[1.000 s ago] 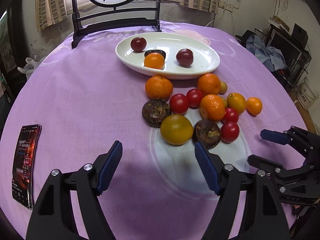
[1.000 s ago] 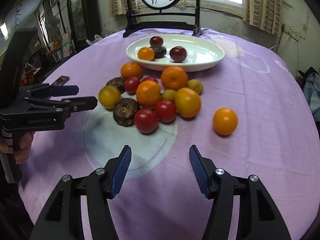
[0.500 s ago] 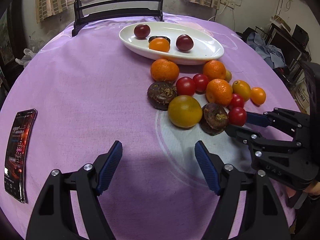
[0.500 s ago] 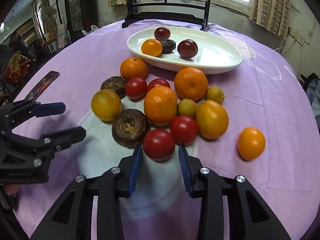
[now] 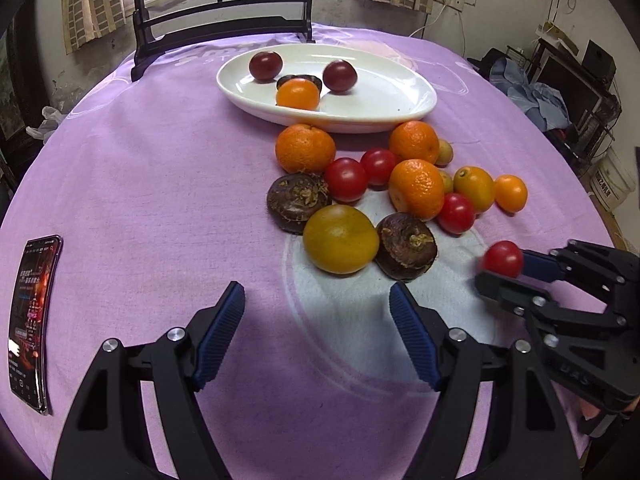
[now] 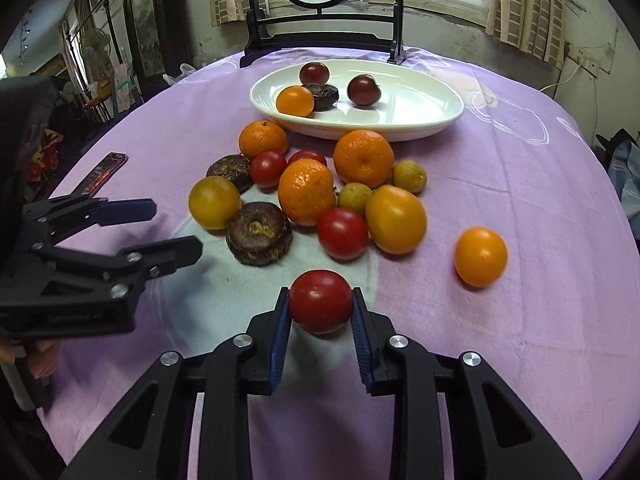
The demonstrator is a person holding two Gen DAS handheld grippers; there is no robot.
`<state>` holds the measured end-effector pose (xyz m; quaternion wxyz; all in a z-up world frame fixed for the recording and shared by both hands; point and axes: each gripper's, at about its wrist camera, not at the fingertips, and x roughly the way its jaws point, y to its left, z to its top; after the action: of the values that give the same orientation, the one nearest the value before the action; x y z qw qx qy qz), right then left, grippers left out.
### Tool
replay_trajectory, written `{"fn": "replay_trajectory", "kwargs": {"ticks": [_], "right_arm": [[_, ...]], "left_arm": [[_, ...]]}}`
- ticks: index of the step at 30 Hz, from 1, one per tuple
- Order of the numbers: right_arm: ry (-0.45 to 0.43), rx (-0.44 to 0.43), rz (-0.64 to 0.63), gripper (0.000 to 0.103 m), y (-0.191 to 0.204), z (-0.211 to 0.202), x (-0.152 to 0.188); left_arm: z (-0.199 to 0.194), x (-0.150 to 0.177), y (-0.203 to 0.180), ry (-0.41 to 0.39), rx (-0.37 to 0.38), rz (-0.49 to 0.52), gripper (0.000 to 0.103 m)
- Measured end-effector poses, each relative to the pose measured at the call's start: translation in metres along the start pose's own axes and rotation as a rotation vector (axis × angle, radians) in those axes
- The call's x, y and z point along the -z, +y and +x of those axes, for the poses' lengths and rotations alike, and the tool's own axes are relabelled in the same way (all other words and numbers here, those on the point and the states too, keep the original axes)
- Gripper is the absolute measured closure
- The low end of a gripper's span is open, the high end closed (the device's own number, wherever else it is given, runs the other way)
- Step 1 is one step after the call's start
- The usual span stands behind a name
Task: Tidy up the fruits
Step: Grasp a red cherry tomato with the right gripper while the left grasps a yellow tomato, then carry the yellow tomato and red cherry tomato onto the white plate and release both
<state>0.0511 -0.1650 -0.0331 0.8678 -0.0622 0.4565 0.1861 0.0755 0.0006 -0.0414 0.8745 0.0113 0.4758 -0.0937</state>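
Now right gripper (image 6: pixel 321 304) clamped on red tomato (image 6: pixel 321 301), clear of fruit pile (image 6: pixel 308 192); left gripper (image 5: pixel 316 332) agape, empty.

Both grippers look like the same build: the left gripper (image 5: pixel 316 336) and right gripper (image 6: pixel 320 332) have matte black plastic arms with triangular cutouts, shiny silver screws at the pivots, and ribbed blue pads (image 6: pixel 279 336) lining the fingers.
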Motion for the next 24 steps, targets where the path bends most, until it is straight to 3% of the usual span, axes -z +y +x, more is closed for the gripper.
{"fn": "replay_trajectory", "kwargs": {"ticks": [4,8,17,19,21,24], "right_arm": [[-0.012,-0.004,0.014,0.073,-0.008,-0.008,0.007],[-0.016,-0.014,0.017,0.073,-0.010,-0.011,0.011],[-0.022,-0.030,0.009,0.073,-0.006,-0.012,0.010],[-0.022,-0.031,0.007,0.073,-0.006,-0.012,0.011],[-0.023,-0.031,0.008,0.073,-0.006,-0.013,0.012],[-0.027,-0.028,0.009,0.073,-0.007,-0.015,0.013]], "left_arm": [[0.010,-0.002,-0.003,0.018,-0.022,0.014,0.033],[0.016,-0.009,-0.005,0.016,-0.052,0.034,0.042],[0.029,-0.028,-0.017,0.034,-0.072,0.027,0.045],[0.029,-0.029,-0.018,0.028,-0.061,0.023,0.051],[0.026,-0.027,-0.020,0.017,-0.051,0.034,0.064],[0.021,-0.022,-0.019,0.020,-0.035,0.036,0.065]]}}
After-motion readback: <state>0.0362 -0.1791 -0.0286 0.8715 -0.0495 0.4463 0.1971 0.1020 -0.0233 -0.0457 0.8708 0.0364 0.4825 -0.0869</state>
